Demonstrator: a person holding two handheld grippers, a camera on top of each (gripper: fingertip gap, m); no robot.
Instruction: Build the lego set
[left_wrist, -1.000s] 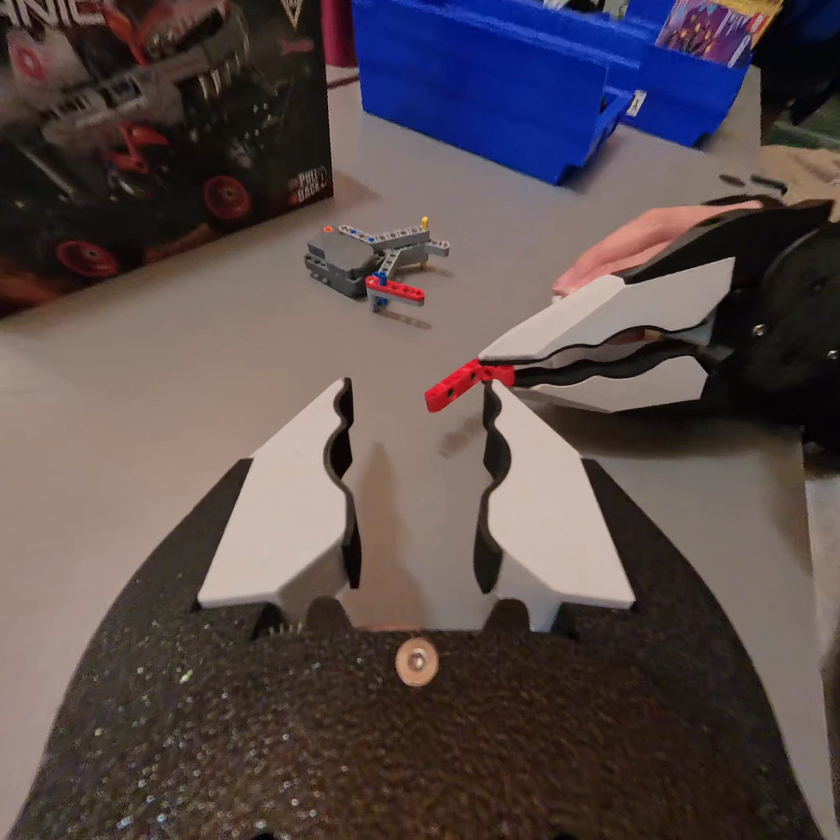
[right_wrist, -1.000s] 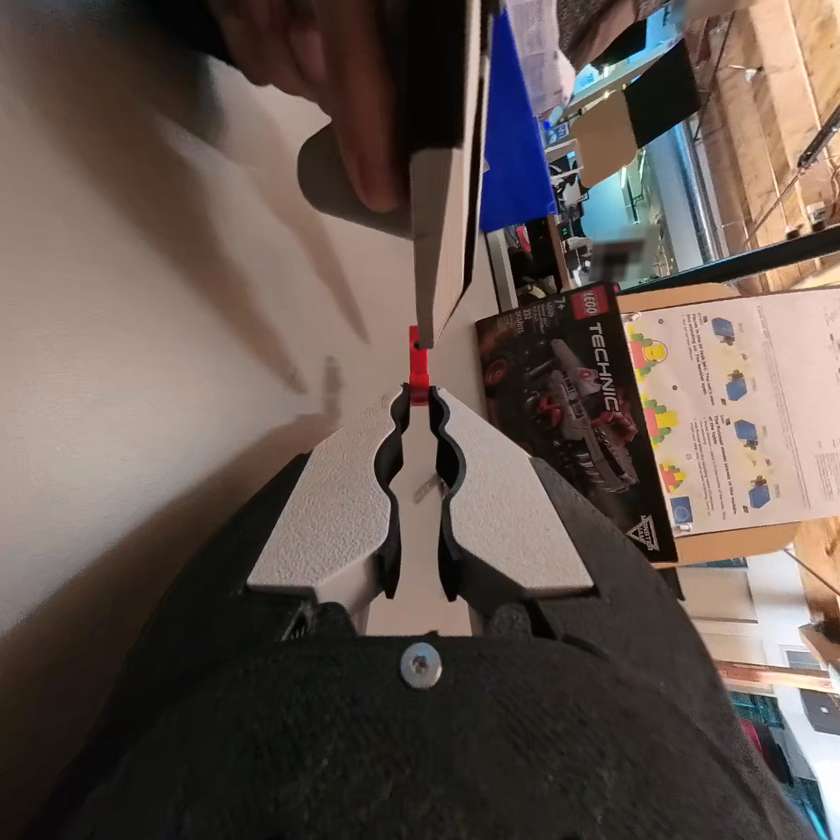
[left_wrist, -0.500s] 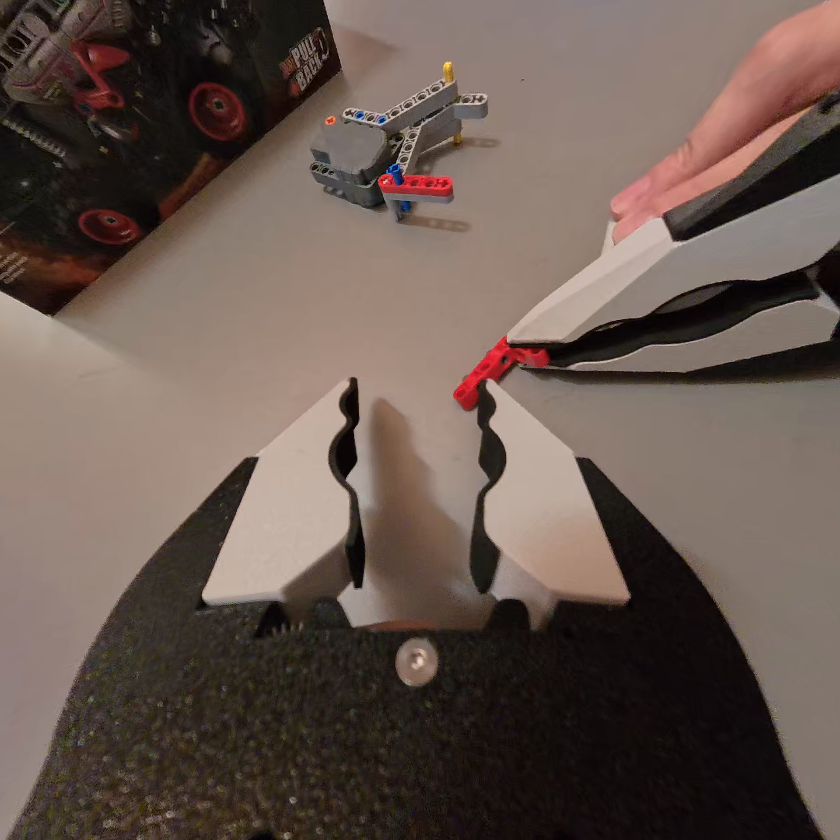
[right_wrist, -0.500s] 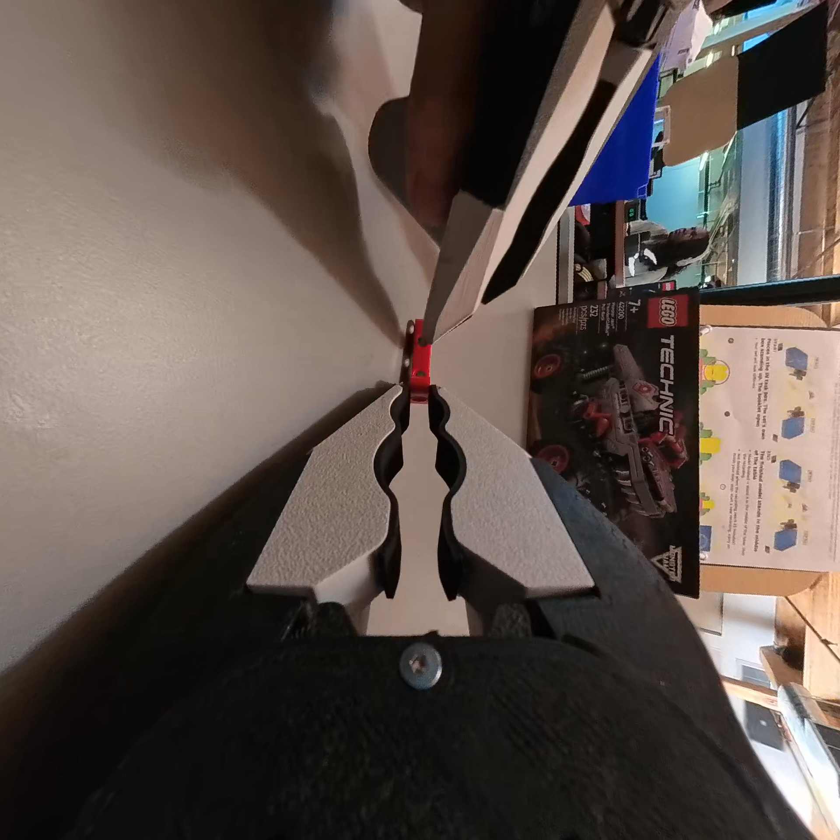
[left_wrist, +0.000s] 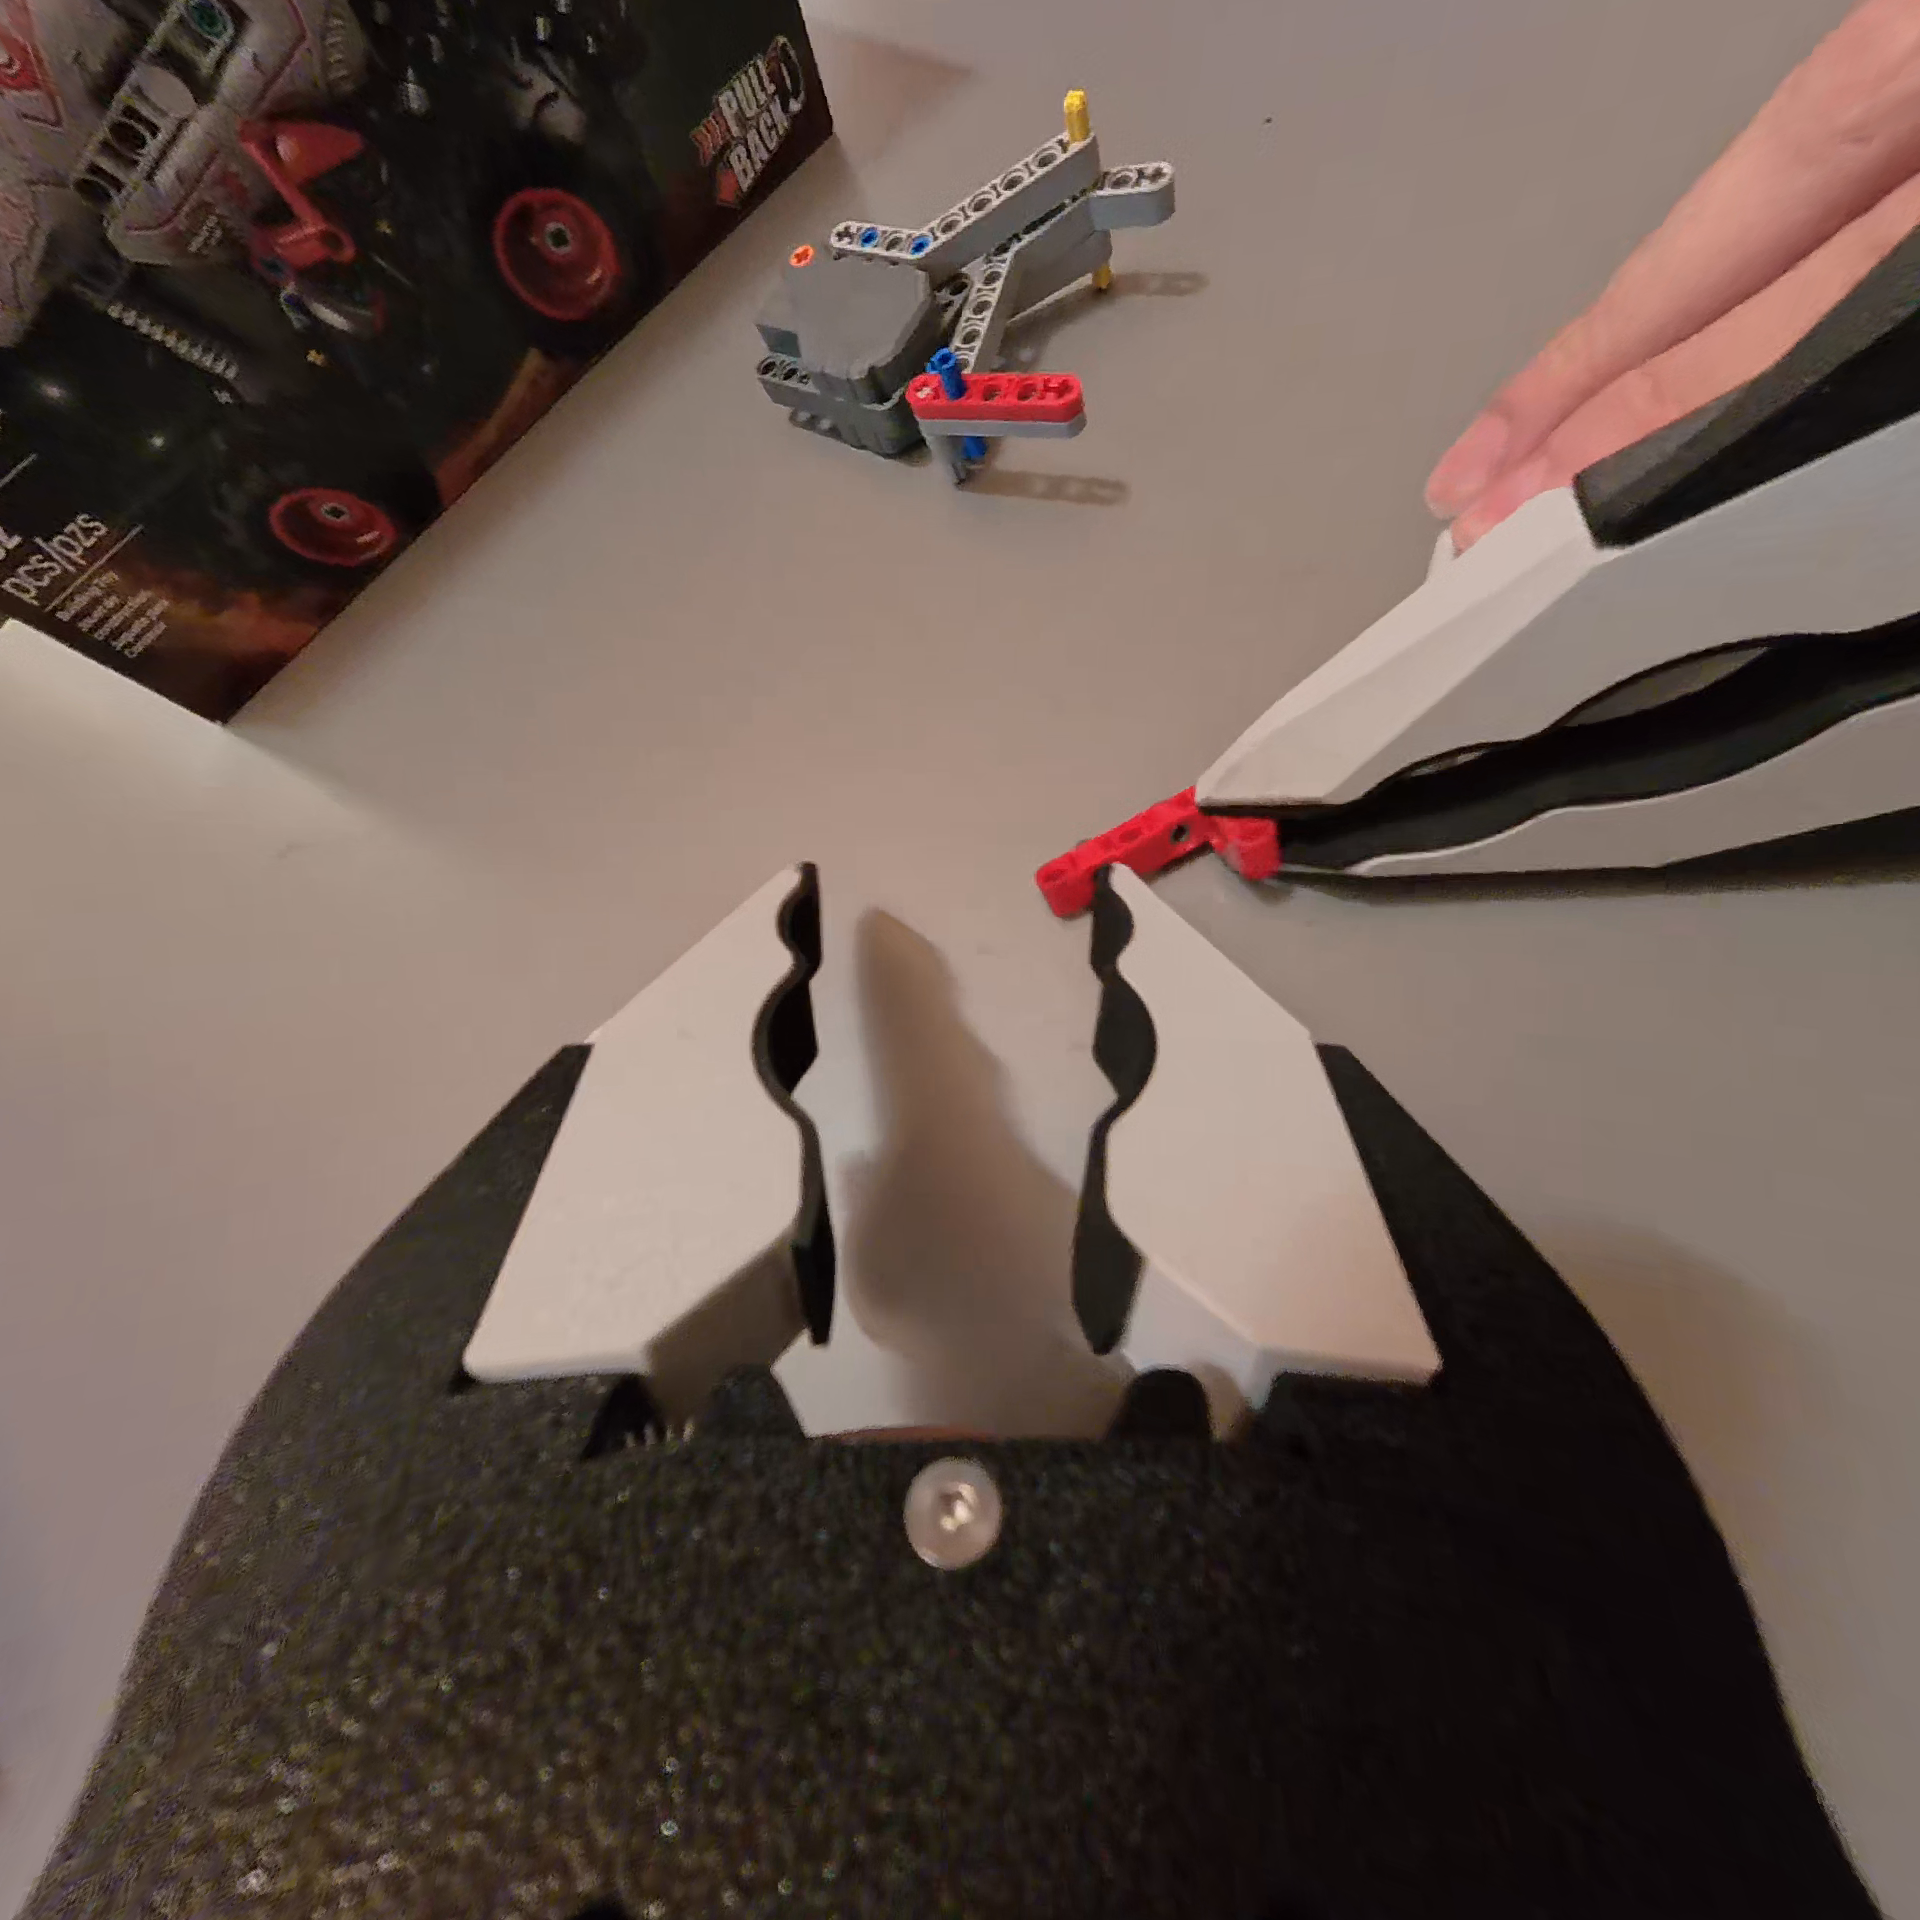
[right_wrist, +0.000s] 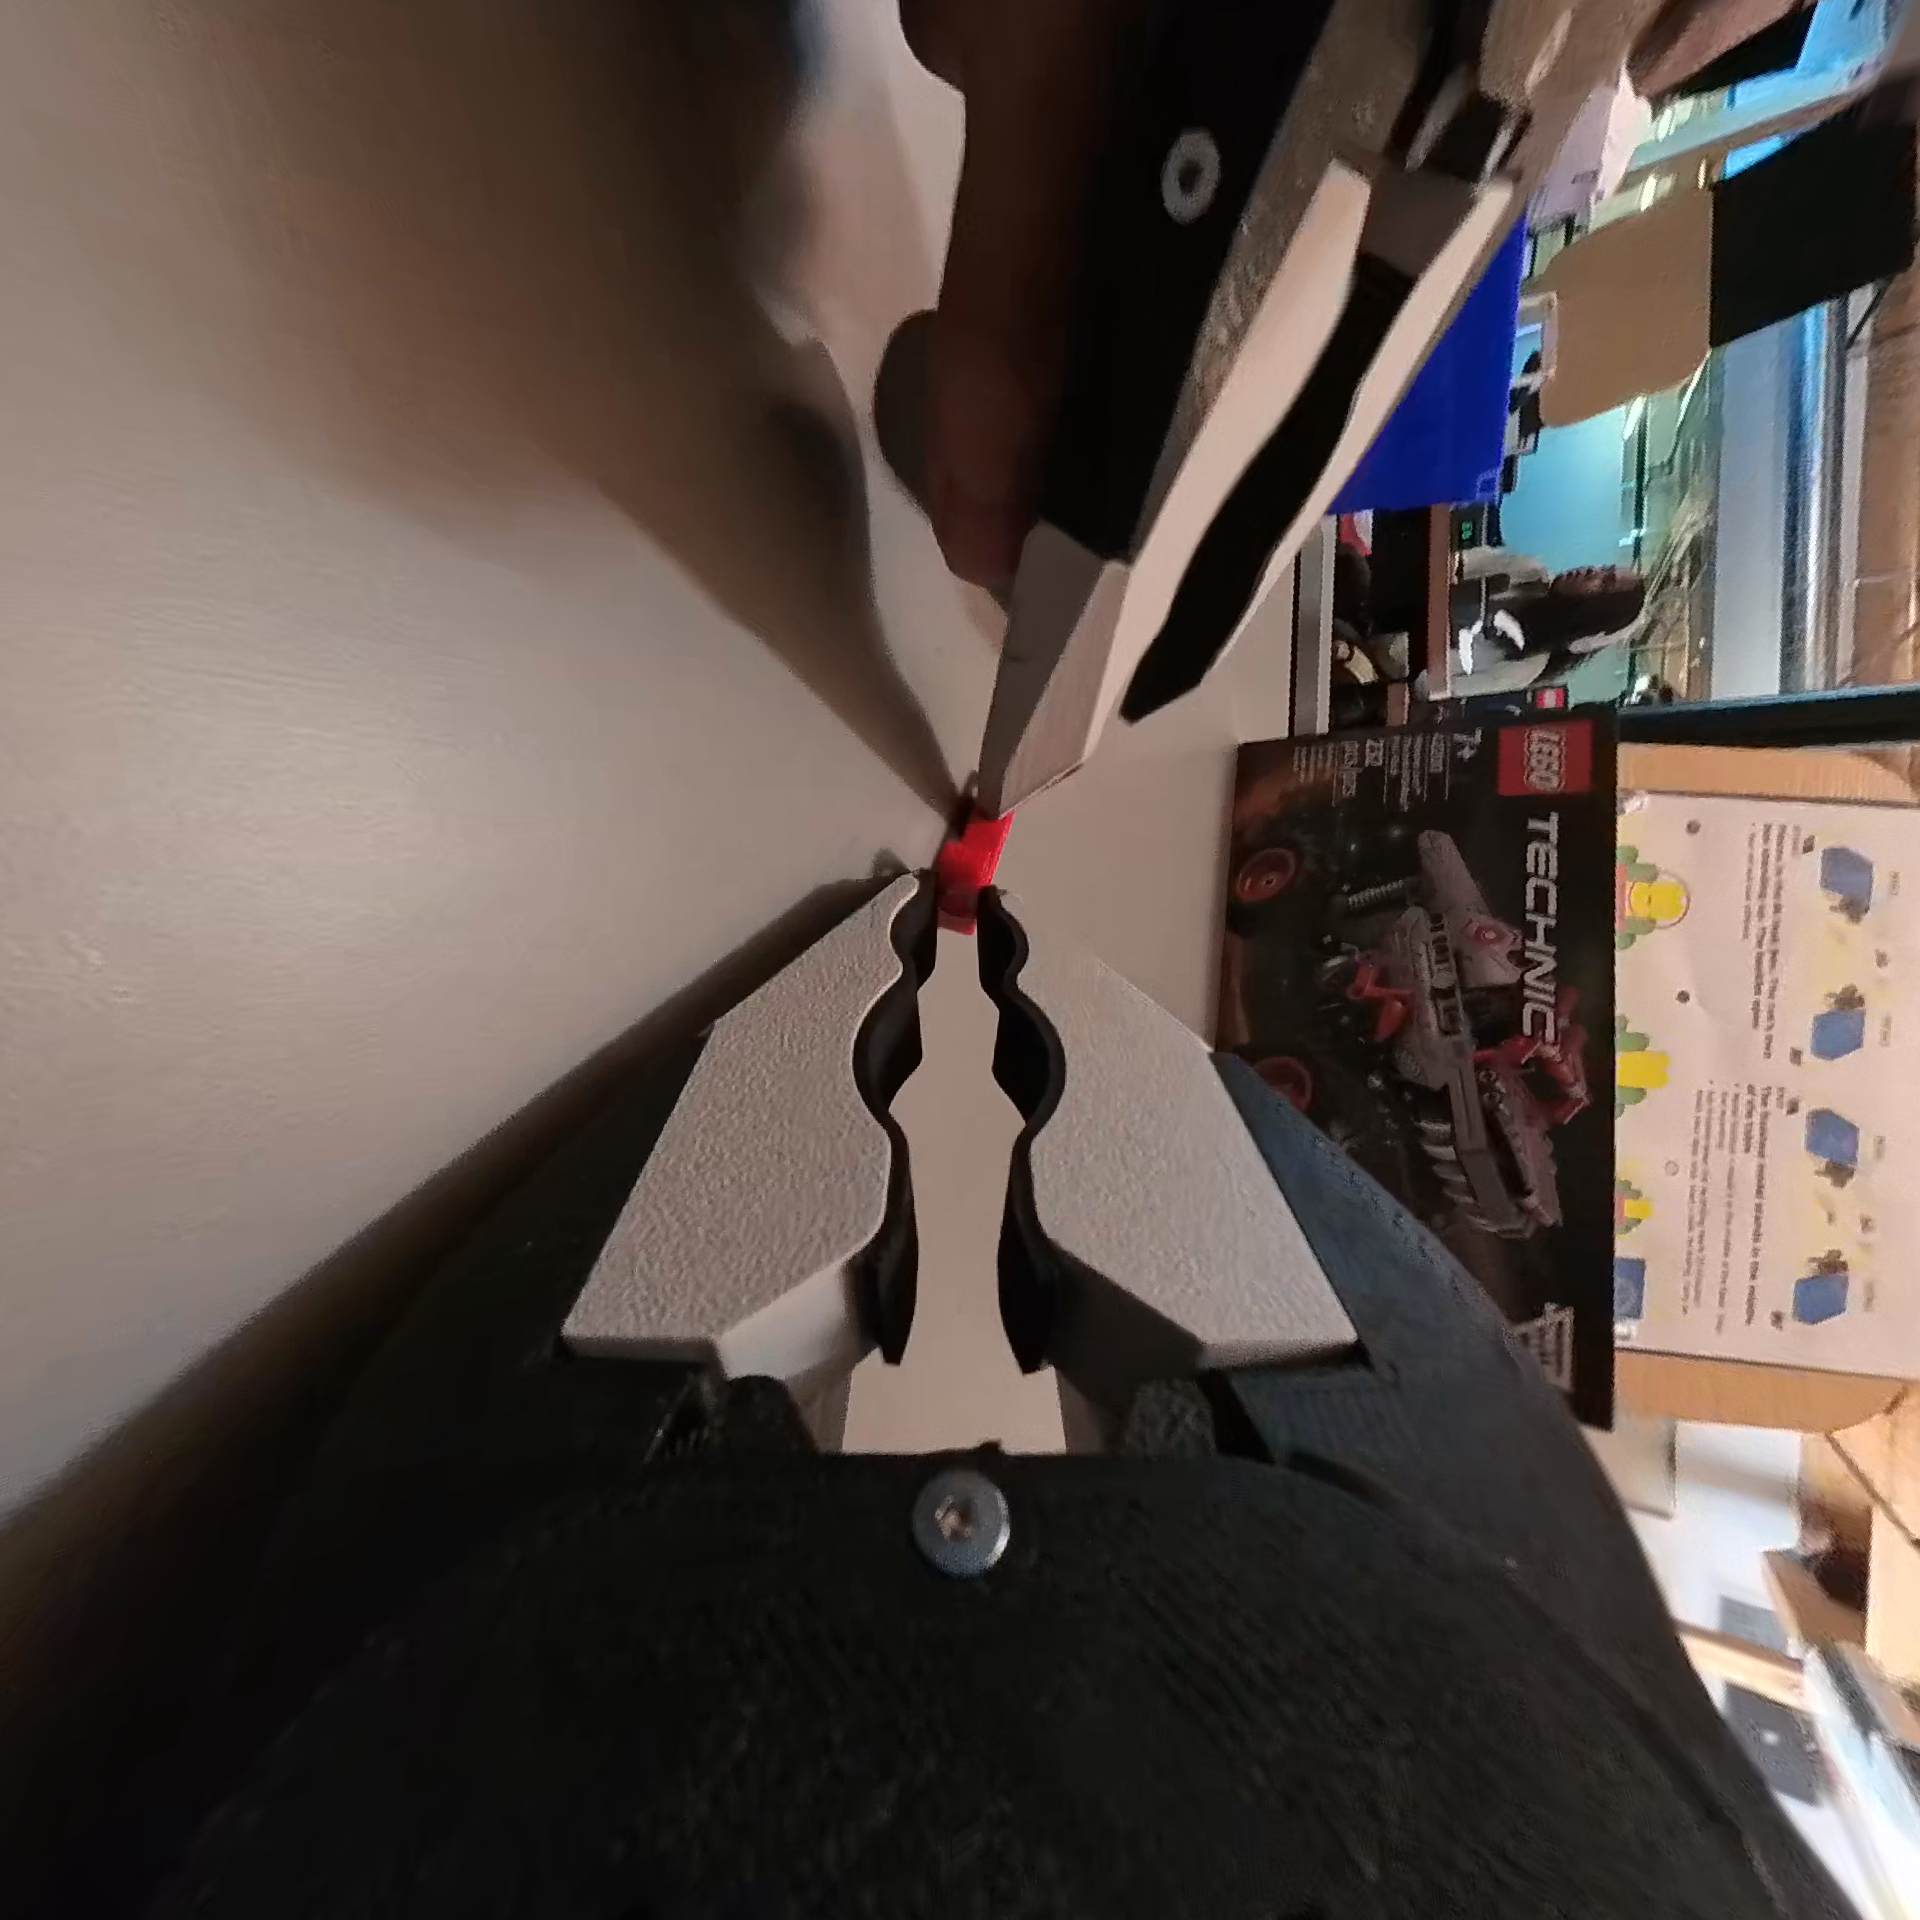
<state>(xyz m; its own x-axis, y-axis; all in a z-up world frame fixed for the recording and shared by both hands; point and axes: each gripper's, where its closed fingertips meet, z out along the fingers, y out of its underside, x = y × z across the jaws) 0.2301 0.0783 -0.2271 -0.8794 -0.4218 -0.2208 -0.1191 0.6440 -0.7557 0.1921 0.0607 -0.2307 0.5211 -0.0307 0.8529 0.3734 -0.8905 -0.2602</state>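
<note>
The grey surface carries every item. At 10 o'clock in the left wrist view stands the set box, a dark carton with a printed truck, upright and clear of the work zone; it probably serves as the build reference.

At 12 o'clock, well apart from both tools, lies the partial assembly: a grey block with grey beams, a red beam at its near end, blue pins and a yellow axle. It rests free on the surface, awaiting the next part.

The left tool fills the lower centre of its own view with its jaws spread and nothing between them. Its right fingertip touches, or nearly touches, the near end of the red angled piece.

The right tool enters from 3 o'clock, held low by a hand and rolled onto its side. In the right wrist view the right tool is pinching the red angled piece at its tips, jaws nearly pressed together.

The red angled piece lies at 1 o'clock from the left tool tips, down against the surface. Judgement: the surface steadies the part, and the empty left tool appears placed to nudge or re-seat it within the right tool's grip.
</note>
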